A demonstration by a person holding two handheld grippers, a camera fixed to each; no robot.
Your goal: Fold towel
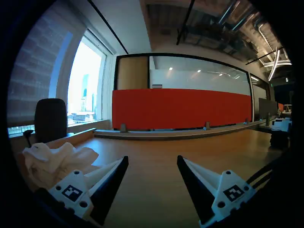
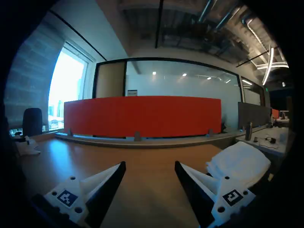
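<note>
Left tool (image 1: 152, 159): open, 2 fingers spread wide, nothing between them, bare wood surface (image 1: 159, 178) showing in the gap. It sits low over the surface and aims at the red divider (image 1: 182, 108) along the far edge.

Crumpled towel (image 1: 57, 161): white, bunched in a loose heap on the surface, near the corner below the window (image 1: 85, 89). In the left gripper view it lies just beside the outer side of the left-hand finger (image 1: 108, 174); can't tell if they touch. Black chair (image 1: 50, 119) is behind the heap, past the surface edge.

Right tool (image 2: 149, 169): also open, fingers wide apart, holding nothing, same wood between them.

Folded towel (image 2: 239, 161): white, smooth, flat stack at the right end of the surface, just past the right-hand finger (image 2: 197, 182) in the right gripper view. That finger's body overlaps its near edge, so contact is unclear.

The right gripper view also has the crumpled towel small at far left, well apart from the folded towel, with open surface between the 2.
</note>
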